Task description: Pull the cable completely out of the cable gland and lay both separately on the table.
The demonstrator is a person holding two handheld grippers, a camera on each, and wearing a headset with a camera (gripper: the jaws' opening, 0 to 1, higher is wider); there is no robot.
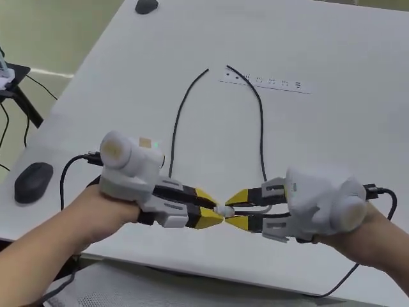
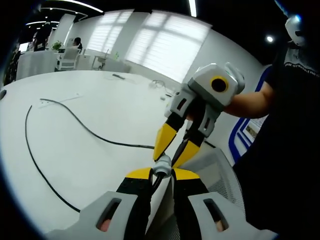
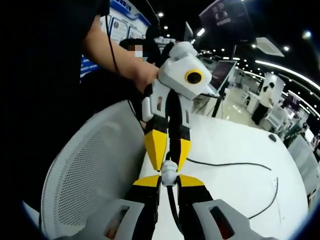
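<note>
Head view: my left claw (image 1: 209, 208) and right claw (image 1: 236, 209) meet tip to tip near the front edge of the desk (image 1: 332, 128), with the small pale cable gland (image 1: 223, 209) between them. Both claws are pressed in on it from opposite ends. I cannot tell whether each set of pads bears on the gland's body or on the cable (image 1: 261, 128) just beside it. The black cable runs away from each claw and lies in a long U across the desk, its two free ends near a white strip (image 1: 268, 82) at the far side. So the gland sits mid-cable, and I judge that a whole leg of that U has to slide through it.

What worries me:
- If both claws are on the gland, pulling them apart frees nothing.
- If one is on the cable, the smooth jacket may slip through the pads rather than through the gland.
- A hard tug could whip a free end across the desk or snag it on the strip.
- I am working close to the desk edge, with the mesh chair (image 3: 85, 170) just beyond it, so a lost pinch here could drop the gland off the desk.
</note>
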